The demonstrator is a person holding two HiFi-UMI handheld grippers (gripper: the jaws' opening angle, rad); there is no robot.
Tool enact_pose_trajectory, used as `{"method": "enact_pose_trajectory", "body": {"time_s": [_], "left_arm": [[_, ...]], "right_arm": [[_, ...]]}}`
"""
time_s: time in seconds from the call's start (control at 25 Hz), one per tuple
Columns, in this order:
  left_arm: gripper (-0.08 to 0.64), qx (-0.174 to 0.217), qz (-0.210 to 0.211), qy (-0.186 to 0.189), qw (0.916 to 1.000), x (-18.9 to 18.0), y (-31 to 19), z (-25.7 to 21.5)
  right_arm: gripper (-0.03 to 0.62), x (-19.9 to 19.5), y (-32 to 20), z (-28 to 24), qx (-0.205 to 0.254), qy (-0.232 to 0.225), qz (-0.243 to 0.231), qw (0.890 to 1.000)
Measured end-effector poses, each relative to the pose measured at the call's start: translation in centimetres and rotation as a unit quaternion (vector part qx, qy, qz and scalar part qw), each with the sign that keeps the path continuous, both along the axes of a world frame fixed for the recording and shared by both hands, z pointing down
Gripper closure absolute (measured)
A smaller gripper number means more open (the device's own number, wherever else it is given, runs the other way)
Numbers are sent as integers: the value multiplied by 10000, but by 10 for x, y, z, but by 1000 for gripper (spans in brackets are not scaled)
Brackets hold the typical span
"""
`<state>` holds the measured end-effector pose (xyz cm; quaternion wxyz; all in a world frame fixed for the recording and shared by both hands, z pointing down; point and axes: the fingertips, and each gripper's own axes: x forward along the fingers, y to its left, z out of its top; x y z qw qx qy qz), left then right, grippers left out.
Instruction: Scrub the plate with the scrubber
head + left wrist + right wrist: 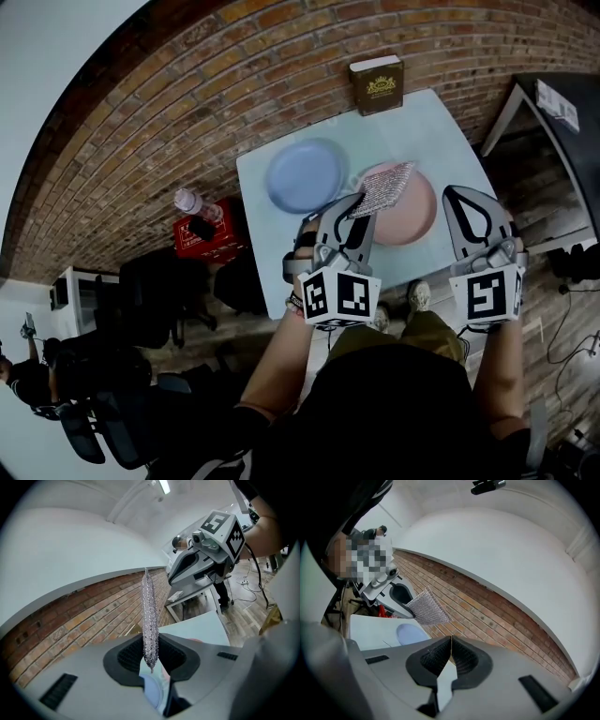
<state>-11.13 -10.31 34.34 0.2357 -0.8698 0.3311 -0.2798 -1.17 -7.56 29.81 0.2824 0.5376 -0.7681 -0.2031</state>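
Silvery metal-mesh scrubber point(384, 187) is pinched at its near edge by the left gripper point(356, 211), its pads pressed onto the mesh. In the left gripper view the flat pad stands edge-on, rising straight up from between the jaws. From the head view it lies over the near-left rim of the round pink plate point(417, 211) – whether it touches the plate cannot be told.

The right gripper point(464, 202) sits just to the right of that plate, near its edge, with its jaws pressed together and nothing between them. The two grippers are side by side, apart from each other.

A round pale-blue plate point(305, 175) sits left of the pink one, almost touching it, on the pale square table point(422, 122). At the far edge of the table, against the brick wall point(187, 103), is a dark brown book point(377, 84) with a gold emblem – its lettering is too small to read. Each gripper's cube carries black-and-white square markers. A red crate point(211, 246) lies on the floor to the left of the table; any print on it is unreadable.
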Motion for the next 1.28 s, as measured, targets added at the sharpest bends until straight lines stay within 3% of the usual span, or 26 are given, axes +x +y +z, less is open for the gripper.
{"method": "enact_pose_trajectory", "body": {"time_s": [0.36, 0.68, 0.96, 1.12, 1.28], "left_arm": [[474, -120, -197, -145, 9996, 23, -13, 9], [474, -265, -271, -206, 9991, 45, -28, 21], [474, -319, -409, -277, 9983, 50, -34, 32], [474, -391, -490, -343, 9974, 50, -33, 44], [474, -483, -534, -440, 9964, 50, -32, 57]], "right_arm": [[557, 24, -23, 15, -204, -155, -251, 9994], [557, 34, -46, 25, -490, -249, -746, 9957], [555, 42, -59, 60, -1267, -622, -730, 9873], [554, 53, -67, 79, -1715, -1176, -567, 9765], [535, 60, -70, 115, -2368, -1291, -498, 9617]]}}
